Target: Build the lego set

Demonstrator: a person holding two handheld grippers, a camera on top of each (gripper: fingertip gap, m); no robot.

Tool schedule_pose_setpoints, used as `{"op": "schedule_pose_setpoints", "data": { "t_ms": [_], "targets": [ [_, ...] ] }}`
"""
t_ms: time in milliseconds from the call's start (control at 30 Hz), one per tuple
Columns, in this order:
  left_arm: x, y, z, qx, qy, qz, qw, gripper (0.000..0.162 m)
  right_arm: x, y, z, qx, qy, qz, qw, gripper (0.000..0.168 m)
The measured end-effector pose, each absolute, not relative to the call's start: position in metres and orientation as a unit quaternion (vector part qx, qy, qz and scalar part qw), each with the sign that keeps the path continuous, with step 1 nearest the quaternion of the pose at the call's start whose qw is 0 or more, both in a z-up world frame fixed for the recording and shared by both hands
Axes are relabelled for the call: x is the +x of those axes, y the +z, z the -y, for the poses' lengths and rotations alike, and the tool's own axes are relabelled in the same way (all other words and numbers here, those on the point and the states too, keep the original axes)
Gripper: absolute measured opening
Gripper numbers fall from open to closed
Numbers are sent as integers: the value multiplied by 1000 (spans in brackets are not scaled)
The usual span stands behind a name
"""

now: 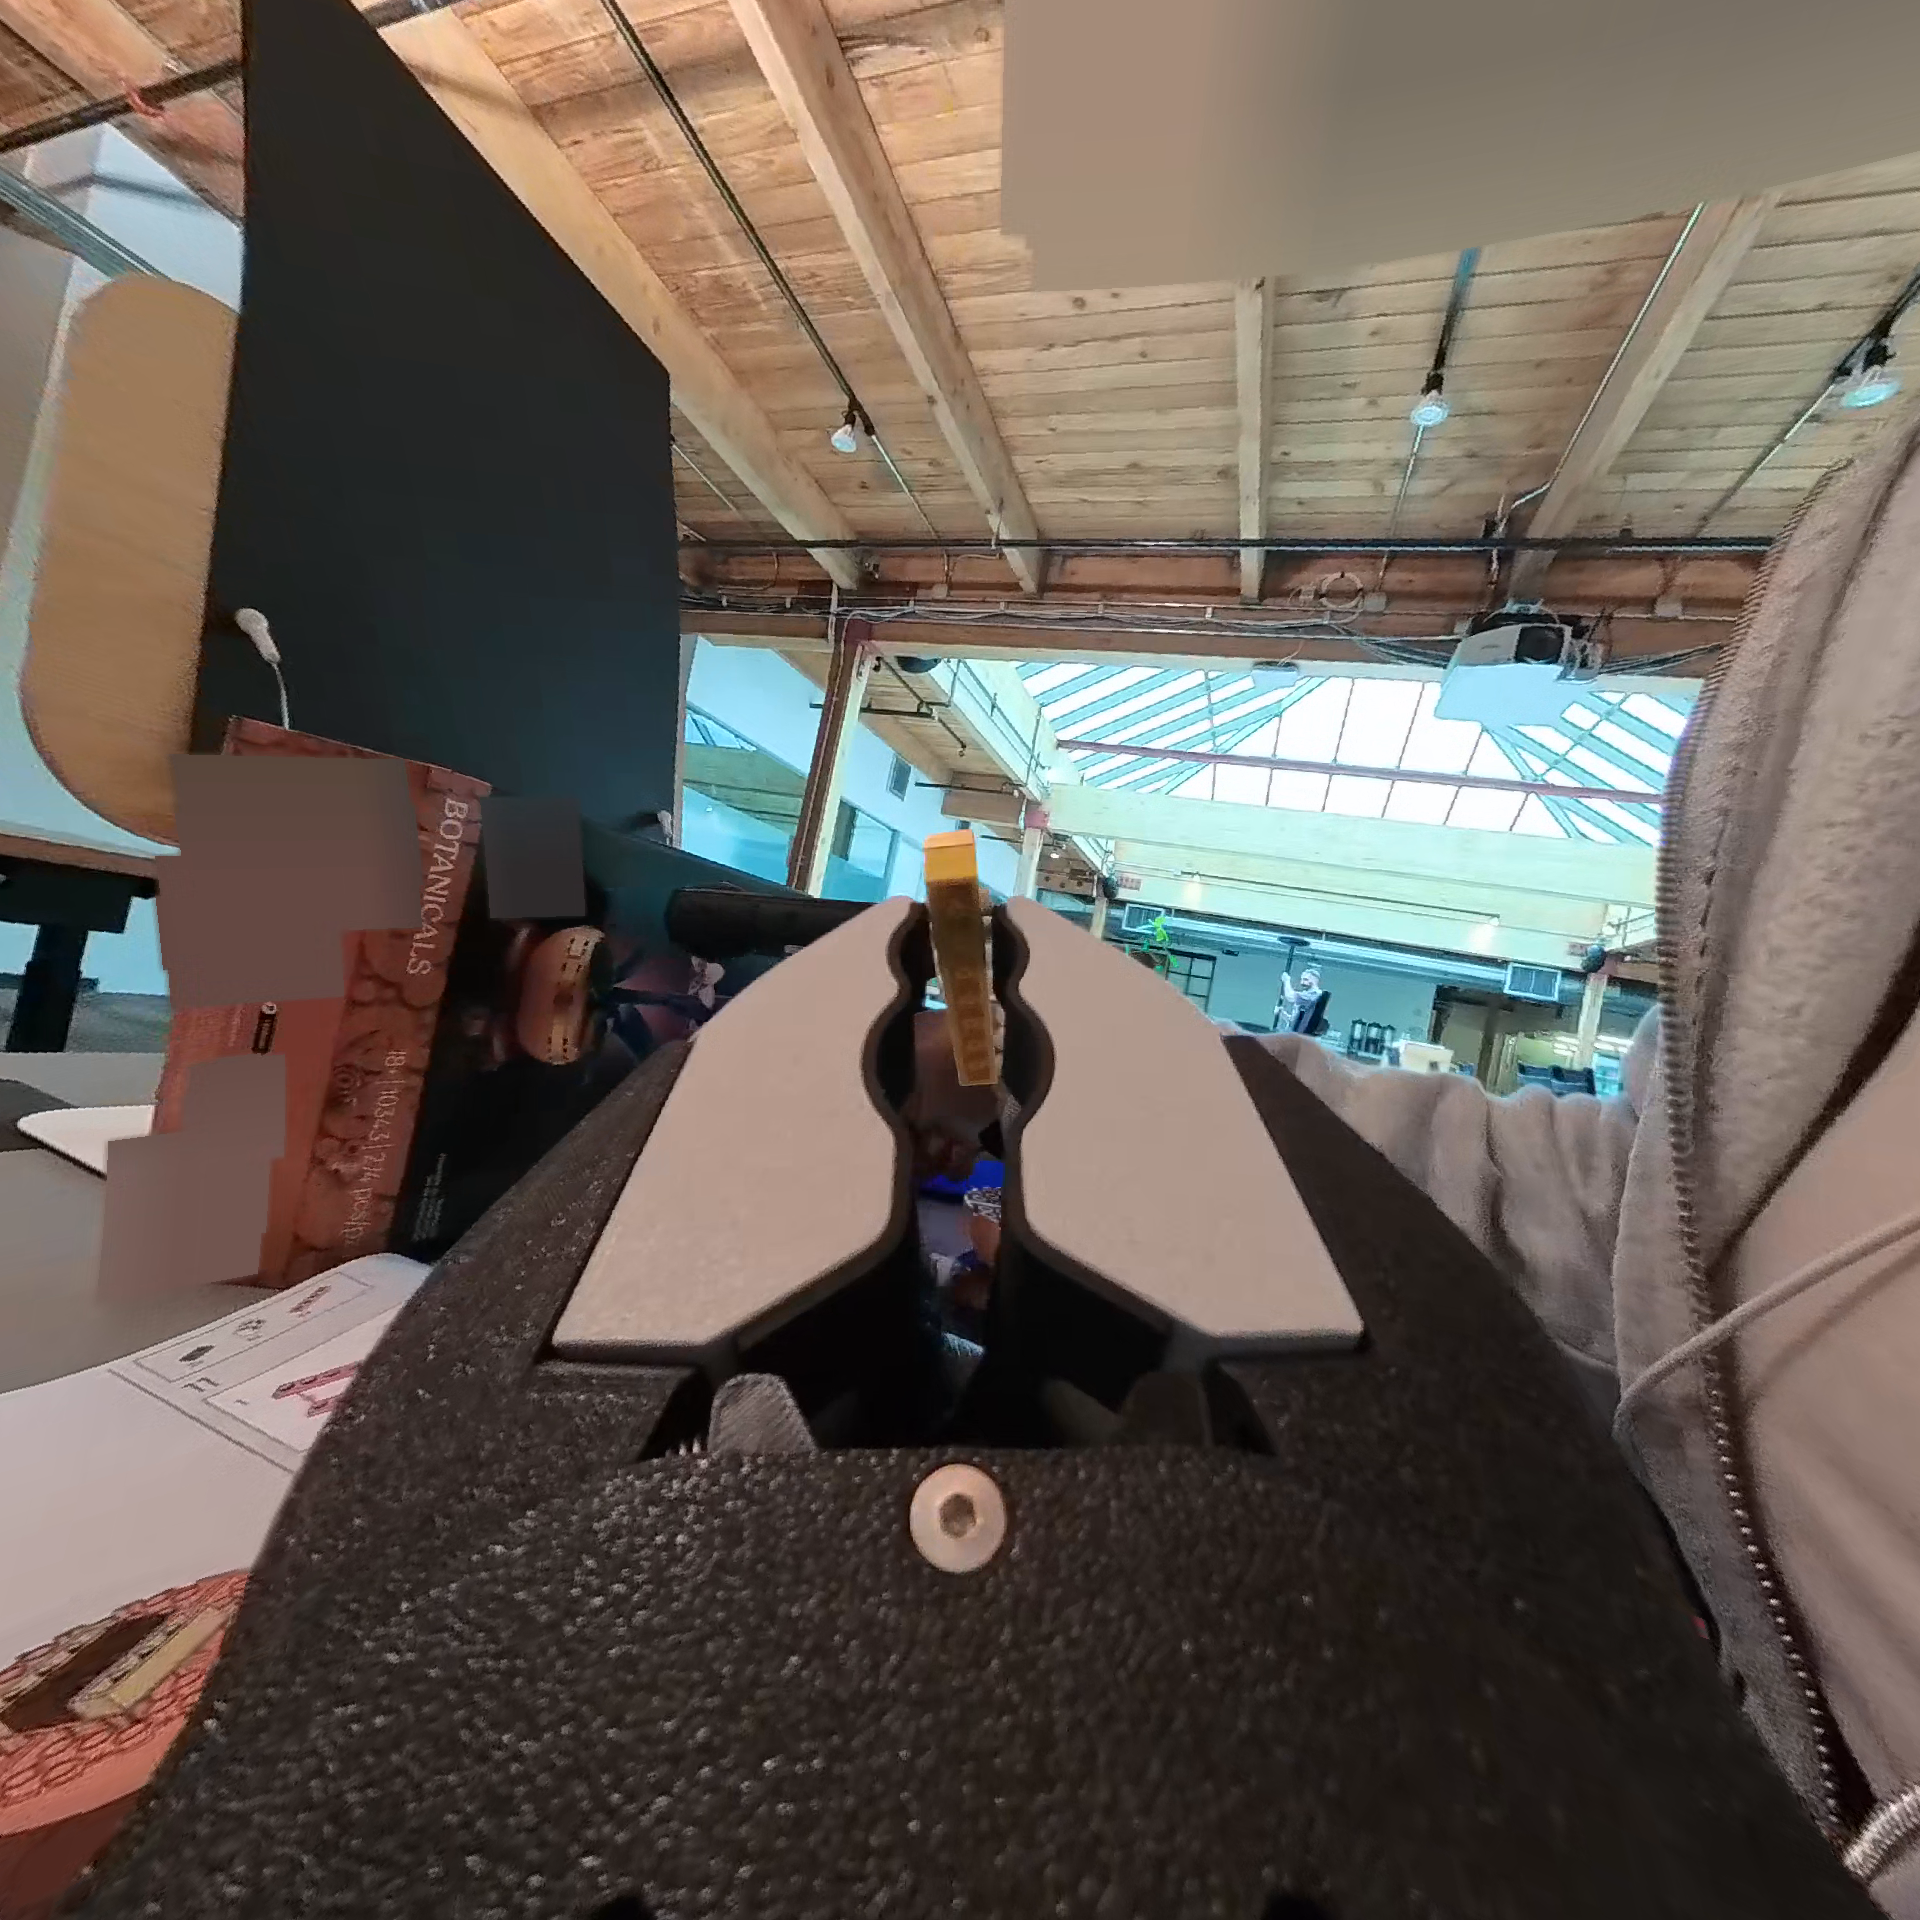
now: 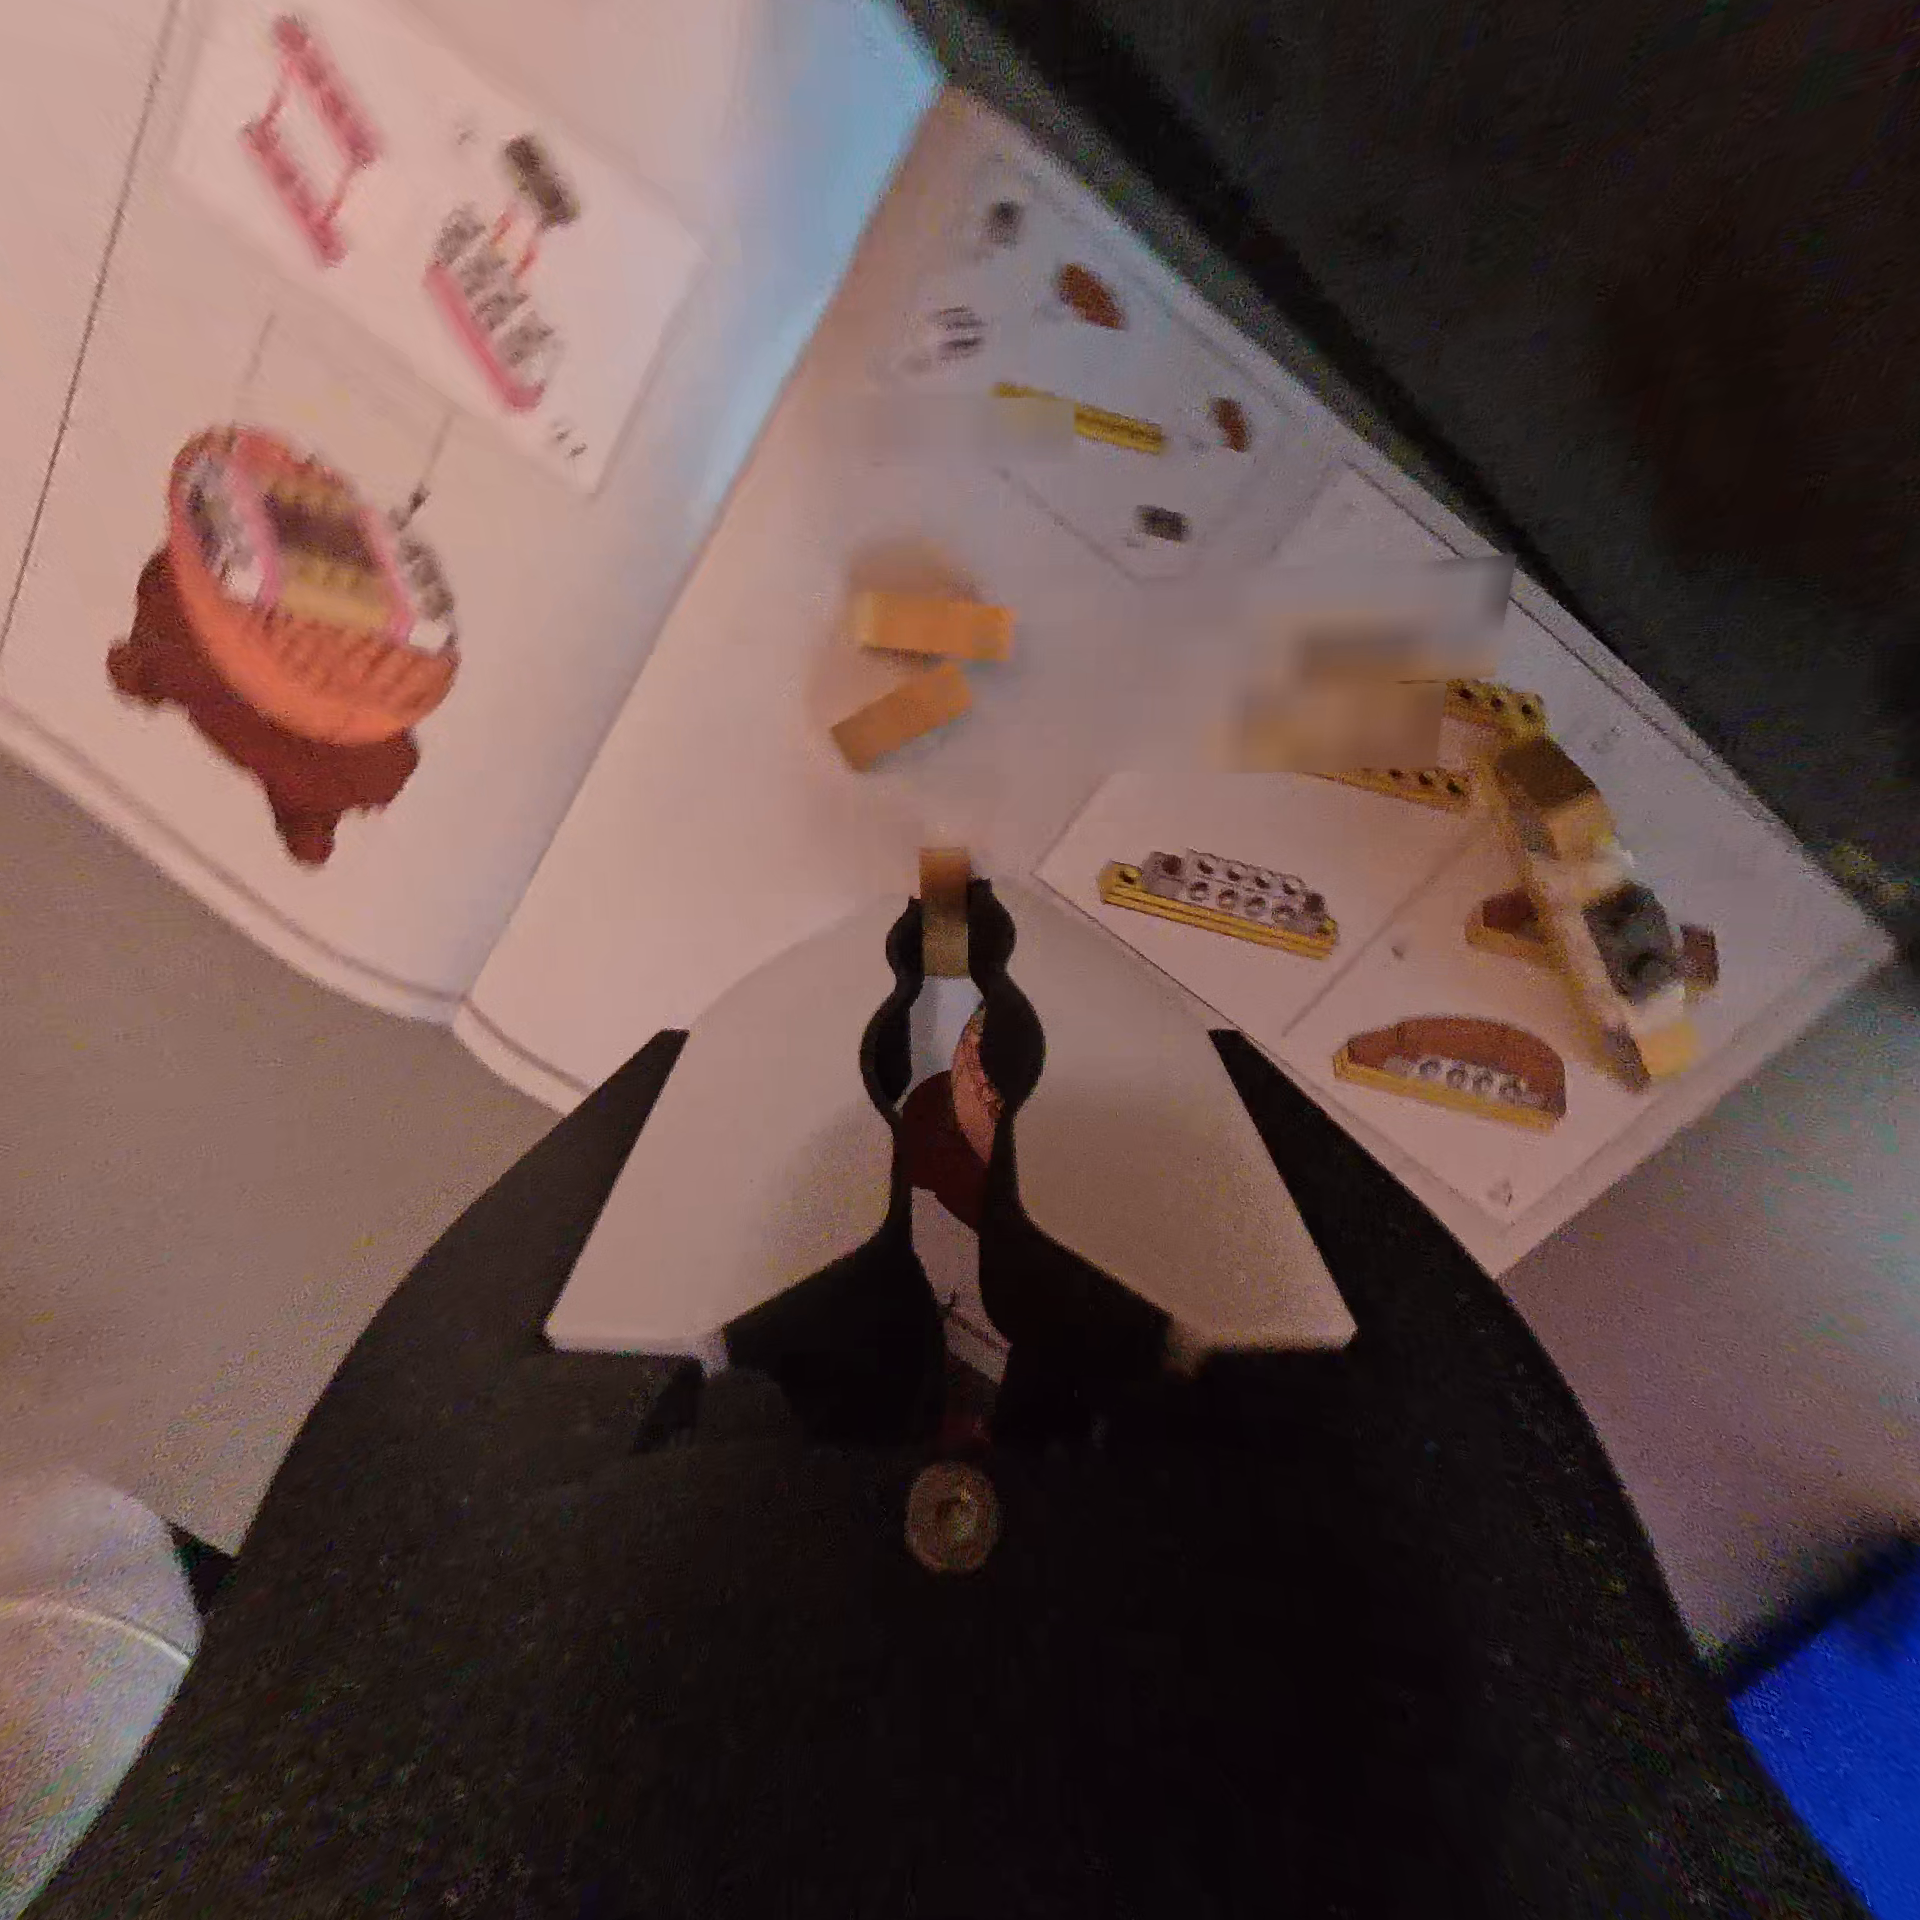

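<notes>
The left claw [image 1: 957,920] tips upward — pinching a long yellow brick [image 1: 961,966]. The right claw [image 2: 948,914] points down at the open booklet [image 2: 644,831] — gripping a small tan piece [image 2: 945,914].

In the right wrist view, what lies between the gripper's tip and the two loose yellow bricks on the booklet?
Only bare page of the instruction booklet lies between the right gripper, shut on a small tan piece, and the two yellow bricks.

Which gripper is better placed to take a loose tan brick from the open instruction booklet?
Probably neither yet: the right gripper hovers above the loose tan bricks, but holds a small tan piece.
</notes>
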State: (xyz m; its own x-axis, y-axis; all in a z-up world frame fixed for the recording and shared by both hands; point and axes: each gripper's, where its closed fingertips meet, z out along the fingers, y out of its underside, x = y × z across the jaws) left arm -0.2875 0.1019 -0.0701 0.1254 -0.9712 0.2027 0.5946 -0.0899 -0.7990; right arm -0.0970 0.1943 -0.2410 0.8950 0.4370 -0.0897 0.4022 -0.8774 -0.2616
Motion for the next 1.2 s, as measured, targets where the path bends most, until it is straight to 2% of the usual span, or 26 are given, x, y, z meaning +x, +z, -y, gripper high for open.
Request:
{"op": "schedule_pose_setpoints", "data": {
  "t_ms": [100, 200, 300, 433, 467, 533, 633, 700, 833, 900, 1200],
  "targets": [
    [-288, -70, -101, -400, -623, -234, 630, 11, -110, -241, -179, -894, 49, 431, 110, 8],
    [-286, -72, -103, -406, -626, -233, 624, 11, -111, -240, -180, -844, 10, 524, 112, 9],
    [-282, -74, -103, -414, -621, -241, 620, 11, -106, -239, -181, -840, 6, 533, 101, 33],
    [-277, -78, -104, -426, -619, -247, 612, 11, -105, -241, -174, -831, 45, 545, 101, 31],
    [-276, -79, -105, -429, -616, -250, 612, 11, -106, -241, -174, -829, 52, 546, 107, 28],
    [-274, -81, -106, -433, -610, -254, 612, 11, -109, -240, -179, -826, 60, 545, 128, 10],
    [-273, -81, -108, -436, -623, -245, 602, 10, -112, -236, -181, -818, 72, 552, 145, 8],
    [-273, -81, -112, -436, -651, -220, 581, 10, -124, -212, -178, -807, 110, 550, 186, 8],
    [-270, -78, -118, -437, -687, -176, 553, 10, -174, -123, -144, -765, 257, 536, 247, 7],
    [-266, -70, -116, -426, -704, -155, 547, 10, -196, -90, -124, -748, 307, 534, 247, 7],
    [-247, -34, -99, -384, -746, -104, 534, 10, -222, -50, -89, -746, 360, 534, 173, 8]
  ]
}}
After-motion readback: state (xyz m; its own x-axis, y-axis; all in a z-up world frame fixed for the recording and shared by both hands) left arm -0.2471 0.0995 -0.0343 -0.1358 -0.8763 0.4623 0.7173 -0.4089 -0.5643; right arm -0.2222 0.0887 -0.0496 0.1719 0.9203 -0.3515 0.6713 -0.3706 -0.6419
